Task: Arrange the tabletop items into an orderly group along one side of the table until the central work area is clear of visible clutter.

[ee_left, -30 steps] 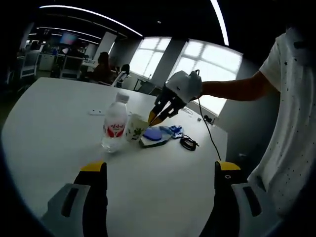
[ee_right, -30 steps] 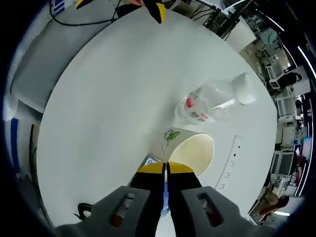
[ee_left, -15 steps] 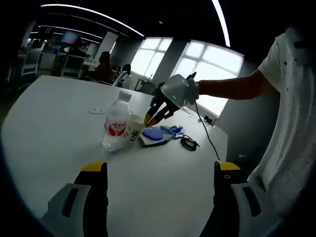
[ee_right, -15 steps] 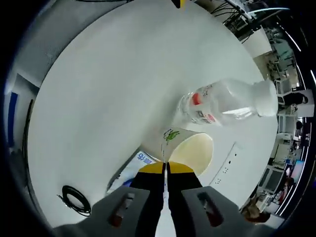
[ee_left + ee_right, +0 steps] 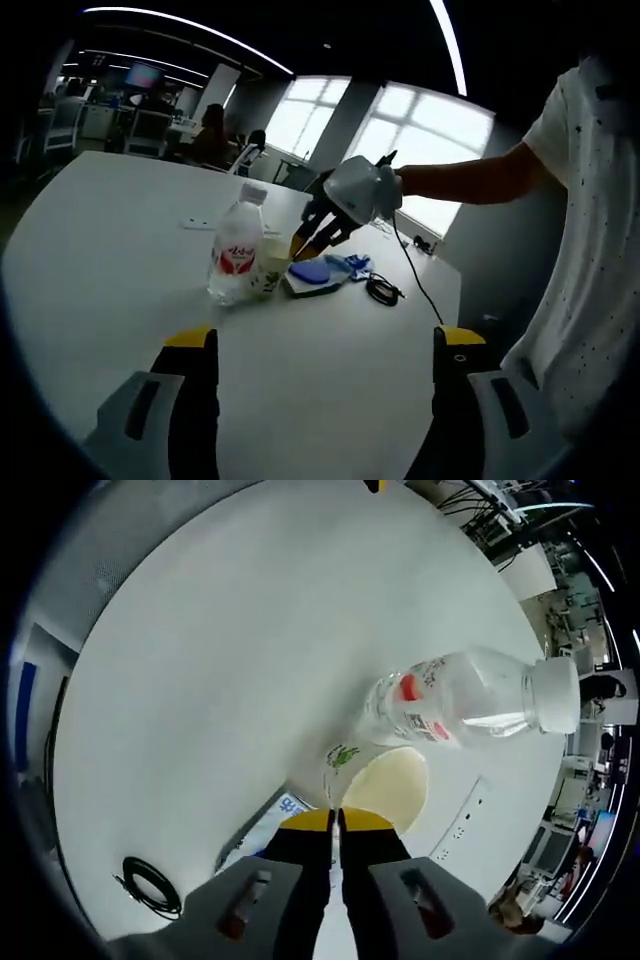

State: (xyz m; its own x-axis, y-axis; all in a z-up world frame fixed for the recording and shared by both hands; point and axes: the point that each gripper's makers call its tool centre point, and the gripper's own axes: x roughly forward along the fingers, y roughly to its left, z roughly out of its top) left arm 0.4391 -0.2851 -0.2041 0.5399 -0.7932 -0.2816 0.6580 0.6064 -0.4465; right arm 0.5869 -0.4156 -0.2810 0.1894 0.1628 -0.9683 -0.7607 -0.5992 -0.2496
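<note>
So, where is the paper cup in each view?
Left gripper view: cup left of centre, just right of the bottle, under the right tongs.
Right gripper view: cup low centre, its rim pinched by the right tongs.
Shared landmark: the bottle beside the cup.
</note>
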